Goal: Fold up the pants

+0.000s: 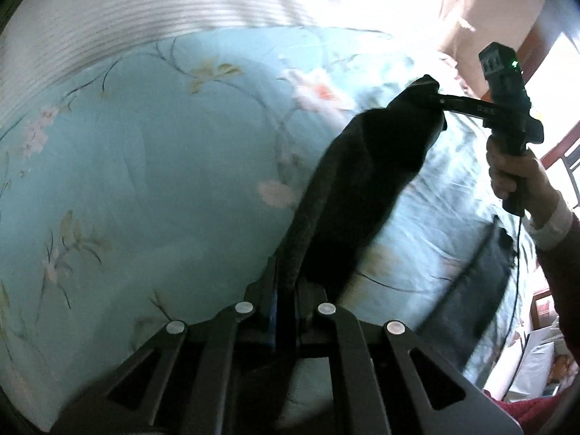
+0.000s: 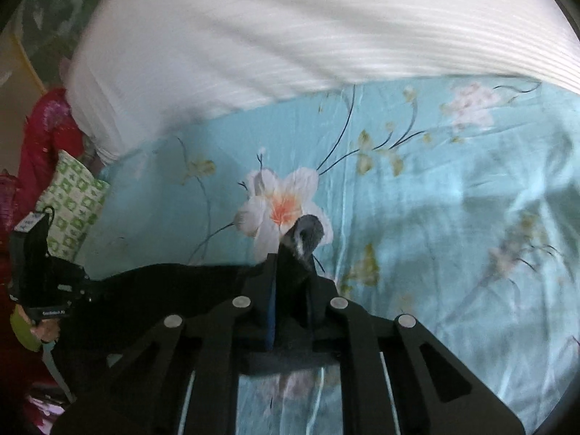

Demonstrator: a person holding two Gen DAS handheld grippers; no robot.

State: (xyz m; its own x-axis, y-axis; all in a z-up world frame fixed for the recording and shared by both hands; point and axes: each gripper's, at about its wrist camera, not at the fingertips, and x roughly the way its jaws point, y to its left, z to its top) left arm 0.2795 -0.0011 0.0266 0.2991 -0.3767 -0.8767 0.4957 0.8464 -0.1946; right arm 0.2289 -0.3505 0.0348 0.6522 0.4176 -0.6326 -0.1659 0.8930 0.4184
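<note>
Both grippers clamping dark pants (image 1: 362, 188), raised

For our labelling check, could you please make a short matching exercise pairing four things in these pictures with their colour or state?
Things:
1. pants
2. bedsheet
3. ribbed quilt
4. small pillow

Colour or state:
A. white, bundled at the far side of the bed
B. light blue with a flower print
C. black, held up between the left gripper and right gripper
D. white with a green pattern, at the bed's edge

Pairs: 1-C, 2-B, 3-A, 4-D
</note>
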